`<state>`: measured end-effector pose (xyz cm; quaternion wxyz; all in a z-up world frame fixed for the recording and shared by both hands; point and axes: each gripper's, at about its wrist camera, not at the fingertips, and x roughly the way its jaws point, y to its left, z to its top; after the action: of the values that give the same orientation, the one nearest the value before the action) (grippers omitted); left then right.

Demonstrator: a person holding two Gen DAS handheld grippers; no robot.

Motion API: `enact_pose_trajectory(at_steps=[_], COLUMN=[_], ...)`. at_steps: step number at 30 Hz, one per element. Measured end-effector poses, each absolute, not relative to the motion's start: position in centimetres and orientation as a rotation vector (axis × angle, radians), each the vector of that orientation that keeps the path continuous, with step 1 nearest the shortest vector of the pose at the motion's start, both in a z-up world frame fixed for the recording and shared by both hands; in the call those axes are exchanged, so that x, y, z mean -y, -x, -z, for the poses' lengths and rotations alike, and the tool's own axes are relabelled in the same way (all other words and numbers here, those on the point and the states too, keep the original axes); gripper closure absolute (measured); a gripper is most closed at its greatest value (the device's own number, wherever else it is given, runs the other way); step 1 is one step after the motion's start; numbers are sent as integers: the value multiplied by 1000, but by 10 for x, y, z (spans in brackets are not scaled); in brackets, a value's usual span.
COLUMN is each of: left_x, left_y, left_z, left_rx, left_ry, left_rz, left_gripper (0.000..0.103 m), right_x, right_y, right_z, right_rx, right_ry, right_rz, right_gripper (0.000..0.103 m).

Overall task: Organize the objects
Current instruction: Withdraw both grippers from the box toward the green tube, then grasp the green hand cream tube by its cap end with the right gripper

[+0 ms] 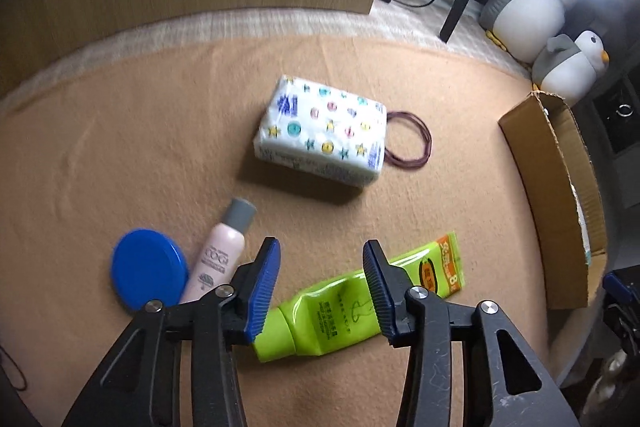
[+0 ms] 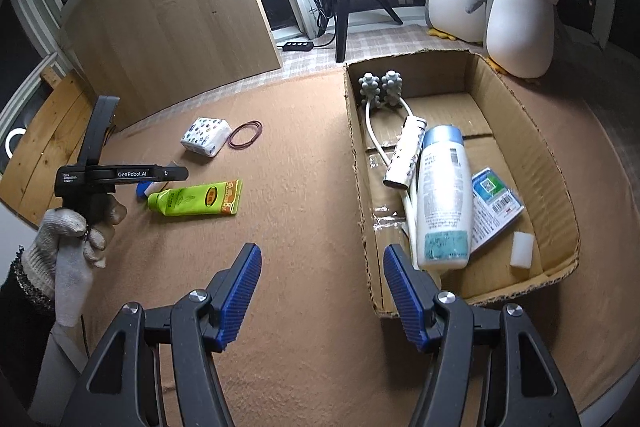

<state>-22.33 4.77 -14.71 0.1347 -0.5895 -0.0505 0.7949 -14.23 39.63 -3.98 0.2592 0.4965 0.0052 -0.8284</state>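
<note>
The left tool (image 1: 322,291) hangs over the green tube (image 1: 360,301) on the tan-covered worktop (image 1: 120,155), its blue pads (image 1: 262,293) apart on either side, not pressing it; the pink bottle (image 1: 218,255) and blue lid (image 1: 150,269) lie just left; the tissue pack (image 1: 320,133) touches the rubber bands (image 1: 412,141); the right tool (image 2: 322,291) gapes empty beside the cardboard box (image 2: 356,163), which holds a white bottle (image 2: 442,199).
</note>
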Motion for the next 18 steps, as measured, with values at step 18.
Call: enact_pose_trajectory(at_steps=[18], left_x=[-75], left_y=[125], left_z=[163], left_rx=[247], left_ry=[1697], left_rz=[-2155], left_gripper=[64], right_x=[-358], right_y=[138], right_z=[62], right_rx=[43], right_ry=[-1421], right_rz=[2069], right_gripper=[43])
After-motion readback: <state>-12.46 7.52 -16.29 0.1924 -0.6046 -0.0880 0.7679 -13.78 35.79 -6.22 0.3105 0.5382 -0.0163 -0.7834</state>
